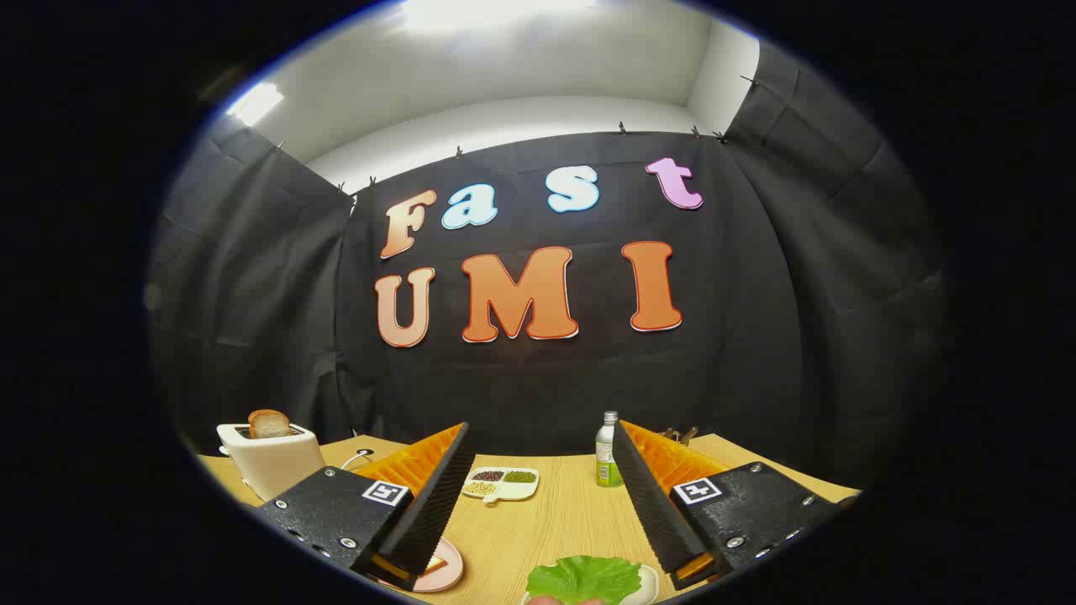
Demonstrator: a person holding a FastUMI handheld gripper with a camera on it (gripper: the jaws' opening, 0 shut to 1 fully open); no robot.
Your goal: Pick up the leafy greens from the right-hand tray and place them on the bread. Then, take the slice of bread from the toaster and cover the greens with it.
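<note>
Left marker (386, 492): square black-and-white coded tag, lower left of the frame, on the block behind one finger; no letters or digits.
Right marker (694, 490): same kind of tag, lower right, on the block behind the other finger.
Bottle (607, 454): green label, print too small to read; on the counter (572, 512), right of centre.
Gripper (540, 427): fingers (429, 504) spread wide, pressing on nothing.

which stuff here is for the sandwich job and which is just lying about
For the job:
leafy greens on their white tray, between the open jaws
bread slice in the toaster
pink plate

Lying about:
divided dish of beans
green bottle
</note>
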